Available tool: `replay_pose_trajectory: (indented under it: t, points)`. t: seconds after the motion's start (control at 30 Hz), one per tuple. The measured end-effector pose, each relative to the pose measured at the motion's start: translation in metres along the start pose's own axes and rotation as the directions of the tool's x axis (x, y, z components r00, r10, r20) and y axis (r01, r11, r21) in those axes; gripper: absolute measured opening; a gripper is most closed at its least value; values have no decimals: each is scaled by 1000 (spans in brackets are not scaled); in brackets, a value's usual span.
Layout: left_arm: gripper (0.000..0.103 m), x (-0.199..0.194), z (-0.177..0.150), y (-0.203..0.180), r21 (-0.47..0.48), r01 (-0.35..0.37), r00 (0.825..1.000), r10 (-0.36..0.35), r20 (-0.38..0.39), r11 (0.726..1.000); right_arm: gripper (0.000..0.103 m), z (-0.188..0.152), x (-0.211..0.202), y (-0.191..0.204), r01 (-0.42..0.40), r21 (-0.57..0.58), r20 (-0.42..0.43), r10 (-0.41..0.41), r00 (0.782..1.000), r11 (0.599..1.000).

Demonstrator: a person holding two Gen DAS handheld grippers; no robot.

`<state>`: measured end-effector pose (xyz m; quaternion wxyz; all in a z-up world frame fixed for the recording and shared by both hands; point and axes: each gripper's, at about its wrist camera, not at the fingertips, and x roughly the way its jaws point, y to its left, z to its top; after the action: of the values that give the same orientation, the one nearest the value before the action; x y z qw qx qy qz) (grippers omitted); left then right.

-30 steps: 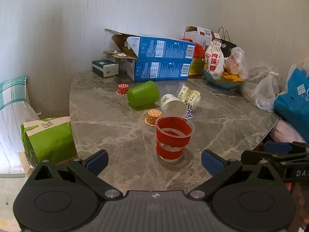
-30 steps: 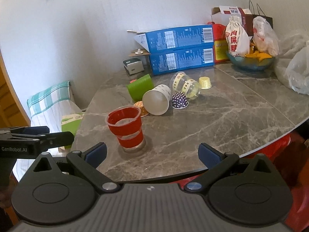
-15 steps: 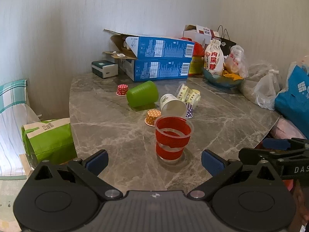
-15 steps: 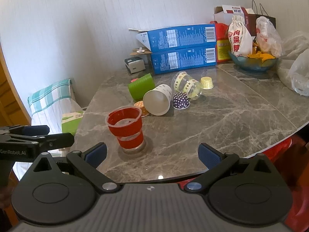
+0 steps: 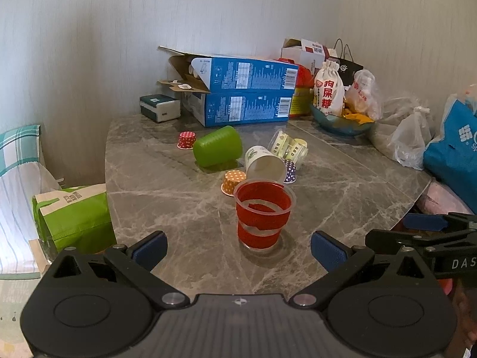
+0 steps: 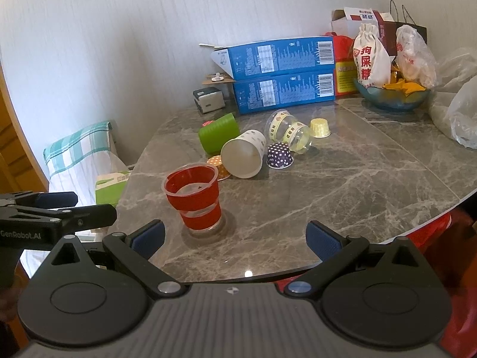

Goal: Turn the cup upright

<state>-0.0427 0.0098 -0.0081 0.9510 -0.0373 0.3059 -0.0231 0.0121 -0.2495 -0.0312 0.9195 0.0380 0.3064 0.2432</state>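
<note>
right wrist: red dotted cup (image 6: 206, 124) half-hidden

Glossy grey marble-look desk (image 6: 342, 185); clear plastic cup with red band (image 6: 193, 197); matt green plastic cup (image 5: 217, 146); white paper cup (image 6: 243, 156).

Left gripper (image 5: 238, 246): matte black body, two round discs, ribbed grey centre plate, silver pivot screws, blue textured fingertip pads (image 5: 150, 247). Right gripper (image 6: 235, 238): same build; blue screw at right pivot. White "GenRobot.AI" and "DAS" lettering on sides.
</note>
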Motion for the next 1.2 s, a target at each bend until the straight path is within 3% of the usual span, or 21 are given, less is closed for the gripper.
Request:
replay_pose_trajectory:
  t: [1.2]
  points:
    - [103,1,-2,-9,2,27,1000,-27,1,1000,102,0,-4,-2,-12,11,7,12,1000,1000]
